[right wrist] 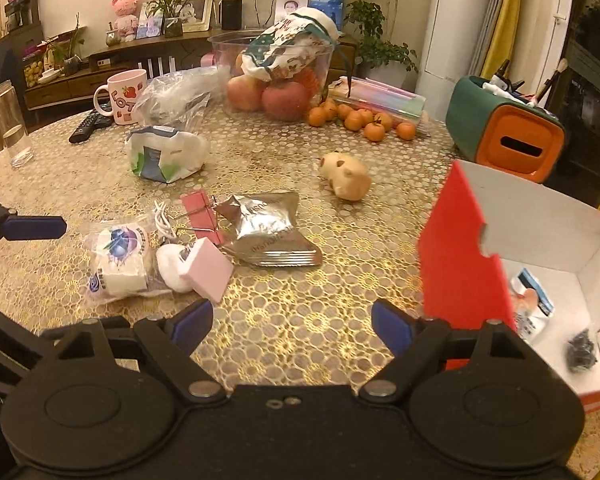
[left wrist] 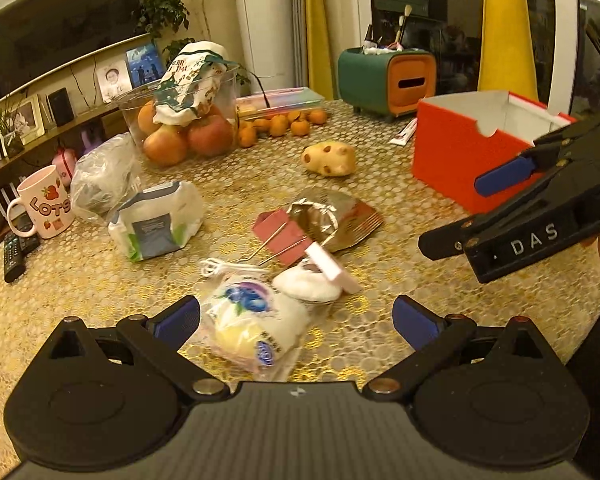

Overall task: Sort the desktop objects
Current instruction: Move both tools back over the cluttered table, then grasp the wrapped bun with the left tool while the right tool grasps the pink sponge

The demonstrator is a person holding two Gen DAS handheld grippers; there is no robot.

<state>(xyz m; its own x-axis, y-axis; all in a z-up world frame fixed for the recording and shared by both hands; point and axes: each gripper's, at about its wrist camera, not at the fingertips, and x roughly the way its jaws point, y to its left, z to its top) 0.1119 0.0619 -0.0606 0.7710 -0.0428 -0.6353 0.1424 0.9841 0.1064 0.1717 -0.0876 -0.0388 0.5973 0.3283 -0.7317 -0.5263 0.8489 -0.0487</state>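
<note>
Taking the red cardboard box (right wrist: 456,248) as the landmark, everything loose on the gold-patterned tablecloth (right wrist: 308,320) lies to its left. Farthest left from the box stand a clear glass jar (right wrist: 10,124), a black remote control (right wrist: 88,126) and a pink strawberry mug (right wrist: 122,96), all well apart from it. Nearer to the box come a crumpled clear plastic bag (right wrist: 172,96) and a soft pack of wipes (right wrist: 166,154). Closer still sits the cluster to be sorted: a blueberry-printed snack packet (right wrist: 118,260), a white coiled cable (right wrist: 162,222), a white round pad (right wrist: 172,268) touching a pink eraser block (right wrist: 208,270), a large pink binder clip (right wrist: 202,216) and a silver foil pouch (right wrist: 268,228). A small beige toy pig (right wrist: 346,176) lies between that cluster and the box, behind both. Behind the box stands a green and orange desk organiser (right wrist: 504,128). The box is open at the top and holds a small printed packet (right wrist: 534,300) and a dark crumpled thing (right wrist: 580,350).

The left gripper (left wrist: 296,320) hangs with its jaws wide apart over the snack packet, gripping nothing. The right gripper (right wrist: 292,324) hangs just left of the box, jaws equally wide, empty over bare cloth.
</note>
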